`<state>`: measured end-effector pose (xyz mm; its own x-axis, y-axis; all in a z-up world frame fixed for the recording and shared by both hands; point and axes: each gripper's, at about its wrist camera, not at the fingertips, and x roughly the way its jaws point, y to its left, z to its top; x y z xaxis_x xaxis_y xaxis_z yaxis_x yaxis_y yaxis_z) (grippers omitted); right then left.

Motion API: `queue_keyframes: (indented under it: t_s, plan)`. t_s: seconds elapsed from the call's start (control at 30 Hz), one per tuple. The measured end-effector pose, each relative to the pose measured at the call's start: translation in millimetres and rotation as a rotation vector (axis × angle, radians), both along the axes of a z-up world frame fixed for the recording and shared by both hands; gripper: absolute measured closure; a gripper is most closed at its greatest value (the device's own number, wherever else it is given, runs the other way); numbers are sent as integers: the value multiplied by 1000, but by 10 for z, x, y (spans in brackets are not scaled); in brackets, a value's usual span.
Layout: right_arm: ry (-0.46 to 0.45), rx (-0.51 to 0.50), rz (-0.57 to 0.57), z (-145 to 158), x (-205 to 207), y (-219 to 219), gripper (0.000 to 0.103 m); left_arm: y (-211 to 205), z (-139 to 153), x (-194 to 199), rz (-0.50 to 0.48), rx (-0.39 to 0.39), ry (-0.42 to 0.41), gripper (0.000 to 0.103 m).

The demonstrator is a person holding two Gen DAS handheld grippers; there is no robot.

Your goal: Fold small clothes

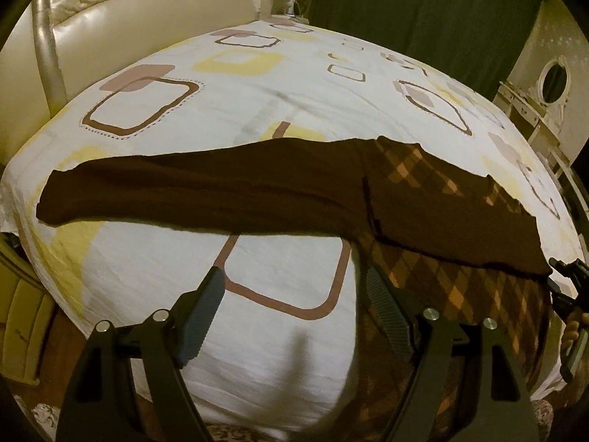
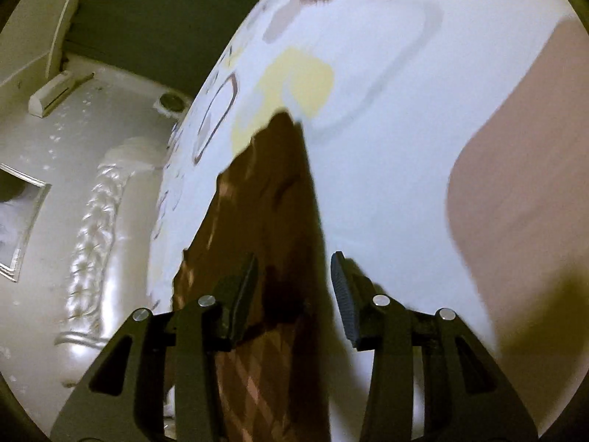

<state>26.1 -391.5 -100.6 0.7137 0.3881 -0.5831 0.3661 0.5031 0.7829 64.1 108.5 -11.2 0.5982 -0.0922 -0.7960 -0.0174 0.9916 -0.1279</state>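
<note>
A dark brown garment with an argyle diamond pattern (image 1: 423, 199) lies on the bed; one long plain sleeve (image 1: 184, 191) stretches left across the sheet, another part is folded over the body. My left gripper (image 1: 294, 294) is open and empty, its fingers over the sheet just near of the sleeve, its right finger at the garment's edge. My right gripper (image 2: 292, 280) is open and empty, hovering over the garment (image 2: 257, 221); its left finger is above the cloth, its right finger above the sheet. It also shows at the left wrist view's right edge (image 1: 568, 272).
The bed has a white sheet with brown and yellow squares (image 1: 287, 84). A cream padded headboard (image 1: 121, 11) stands at the back left, a green curtain (image 1: 423, 3) behind, a white dresser with an oval mirror (image 1: 552, 81) at the right.
</note>
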Motion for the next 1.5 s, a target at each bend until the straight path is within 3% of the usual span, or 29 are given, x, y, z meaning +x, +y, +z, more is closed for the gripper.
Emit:
queue_keyframes:
  t_s: [0.03, 0.07, 0.1, 0.2, 0.43, 0.57, 0.67, 0.93, 0.97, 1.0, 1.1, 1.23, 1.33, 1.5]
  plan:
    - [2, -1, 20, -35, 34, 31, 68, -6, -5, -1, 0, 1, 2, 25]
    - [2, -18, 24, -39, 40, 47, 88, -10, -11, 0, 0, 2, 5, 25]
    - [12, -30, 46, -59, 63, 75, 93, -10, -13, -4, 1, 3, 6, 25]
    - [30, -101, 89, -61, 73, 106, 96, 0, -21, -5, 5, 6, 7, 24]
    - [12, -109, 120, -16, 20, 24, 92, 30, -64, -2, 13, 2, 7, 24]
    - [-42, -113, 59, 162, 47, -129, 88, 91, -62, -1, 24, -14, -9, 24]
    - [-46, -101, 48, 201, 313, -235, 87, 136, -98, 6, 38, -29, -2, 24]
    - [-7, -44, 37, -30, 1047, -429, 71, 207, -182, 26, 61, -13, 16, 24]
    - [5, -32, 37, -74, 1079, -431, 80, 219, -189, 26, 63, -14, 18, 24]
    - [16, -35, 39, -102, 1100, -429, 95, 239, -204, 29, 68, -16, 21, 24]
    - [35, -96, 26, -125, 1071, -416, 96, 296, -239, 35, 84, -21, 29, 24]
    - [21, -106, 22, -164, 1025, -409, 96, 374, -289, 41, 104, -46, 45, 24]
    - [19, -134, 11, -27, 990, -387, 86, 417, -302, 43, 114, -67, 51, 24]
    - [-130, -127, 16, 386, 611, -88, 77, 518, -304, 42, 115, -135, 48, 24]
